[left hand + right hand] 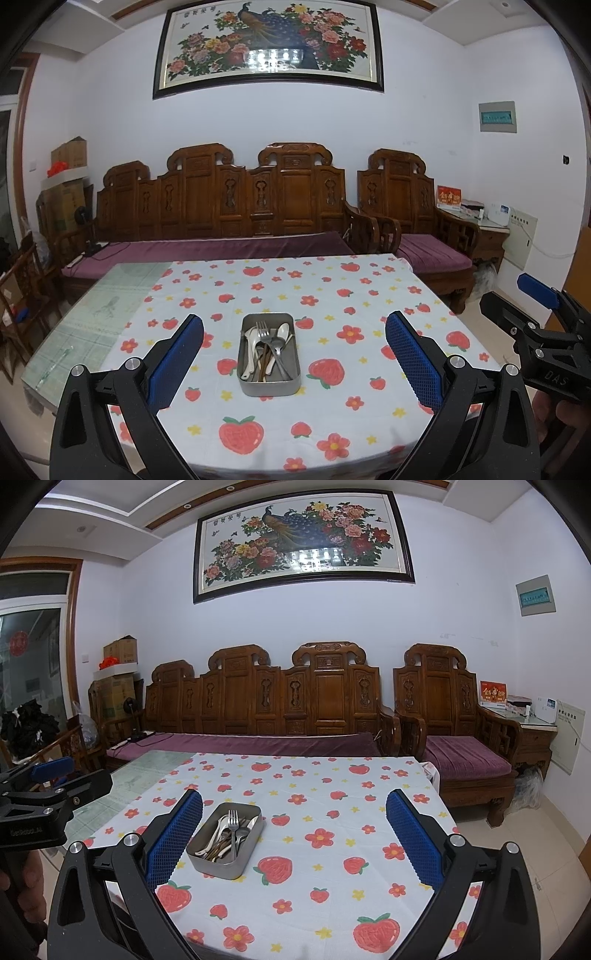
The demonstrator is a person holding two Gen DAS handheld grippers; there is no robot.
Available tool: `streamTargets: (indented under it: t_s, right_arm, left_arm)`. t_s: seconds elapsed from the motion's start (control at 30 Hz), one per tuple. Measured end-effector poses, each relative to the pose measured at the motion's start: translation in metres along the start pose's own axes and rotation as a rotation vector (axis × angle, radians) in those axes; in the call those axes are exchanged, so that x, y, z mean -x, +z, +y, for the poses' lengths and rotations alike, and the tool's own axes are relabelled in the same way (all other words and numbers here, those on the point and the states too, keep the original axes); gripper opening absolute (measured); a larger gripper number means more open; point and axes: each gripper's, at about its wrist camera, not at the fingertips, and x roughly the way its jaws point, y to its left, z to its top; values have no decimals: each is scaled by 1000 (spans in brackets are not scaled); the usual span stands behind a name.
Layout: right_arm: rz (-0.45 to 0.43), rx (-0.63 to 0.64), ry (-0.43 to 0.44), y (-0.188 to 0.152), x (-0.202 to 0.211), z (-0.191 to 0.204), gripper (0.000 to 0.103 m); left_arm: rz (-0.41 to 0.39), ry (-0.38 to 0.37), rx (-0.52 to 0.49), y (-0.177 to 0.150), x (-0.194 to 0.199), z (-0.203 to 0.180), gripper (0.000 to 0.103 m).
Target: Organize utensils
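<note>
Strawberry cloth [332,295] bears tin [269,387] of tangled, slippery utensils [269,347], best pinched mid-handle; left gripper [294,354] and right gripper [294,834] are held spread, empty.

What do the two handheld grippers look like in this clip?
Both match: the left gripper and right gripper have matte black linkage arms with round silver pivot bolts, and flat finger pads covered in blue waffle-textured rubber. The right gripper's body carries pale lettering on its side, seen from the left wrist view. No cables or sleeves show.
</note>
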Motion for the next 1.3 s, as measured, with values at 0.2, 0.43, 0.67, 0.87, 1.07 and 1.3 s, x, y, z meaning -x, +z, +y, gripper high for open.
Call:
streamTargets:
  t_s: [0.2, 0.43, 0.67, 0.87, 1.07, 1.3]
  right_arm:
    - [1, -2, 1, 0, 0, 0, 100]
    - [0, -2, 1, 0, 0, 0, 100]
    - [0, -1, 1, 0, 0, 0, 100]
    - [-1, 2, 0, 0, 0, 0, 100]
    - [0, 1, -3, 0, -1, -1, 100]
    - [0, 1, -2, -1, -1, -2, 100]
  left_arm:
    - [0, 2, 2, 0, 1, 0, 95]
    - [0, 2, 1, -1, 1, 1, 95]
    - [0, 1, 1, -1, 1, 1, 95]
    - [-5, 0, 0, 0, 1, -2, 95]
    - [-5, -1, 1, -1, 1, -1, 95]
    - [-6, -3, 3, 0, 1, -3, 95]
